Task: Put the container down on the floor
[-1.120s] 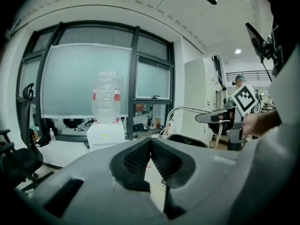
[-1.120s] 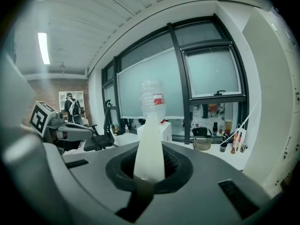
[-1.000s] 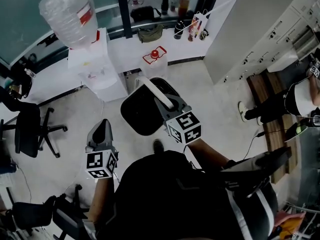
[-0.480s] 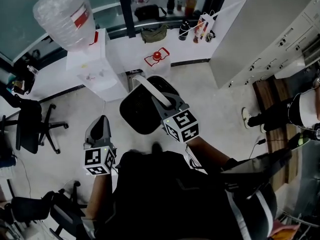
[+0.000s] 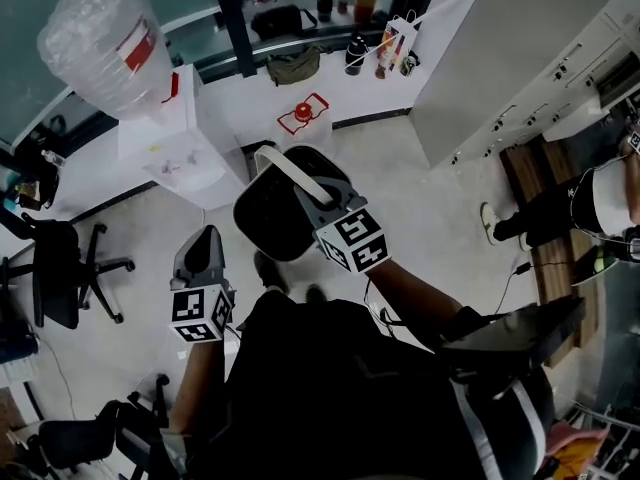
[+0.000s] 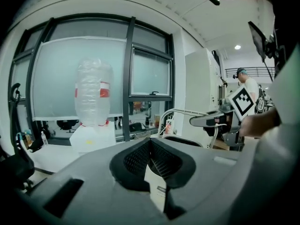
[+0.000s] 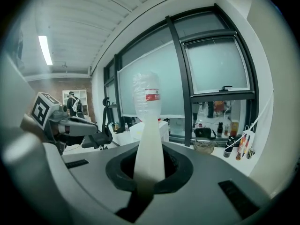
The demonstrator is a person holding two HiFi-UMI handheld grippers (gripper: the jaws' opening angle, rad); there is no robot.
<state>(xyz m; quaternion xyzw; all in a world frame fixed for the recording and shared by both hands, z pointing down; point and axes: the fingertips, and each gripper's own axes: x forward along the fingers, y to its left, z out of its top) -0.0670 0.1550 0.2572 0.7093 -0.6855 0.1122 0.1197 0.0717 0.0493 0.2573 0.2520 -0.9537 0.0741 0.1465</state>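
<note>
Black plastic forms the container (image 5: 272,223), seen in the head view over the pale floor (image 5: 440,218), just ahead of the person's feet; whether its base touches the floor cannot be told. Its white handle (image 5: 293,174) is clamped in the closed right tongs (image 5: 318,198). The left tongs (image 5: 207,238) are held to the container's left, apart from it, with nothing gripped. In the left gripper view, the left tongs (image 6: 150,142) are seen pressed together and empty, with the white handle (image 6: 180,111) off to their right. In the right gripper view, the white handle (image 7: 149,139) is seen pinched between the right tongs (image 7: 149,170).
</note>
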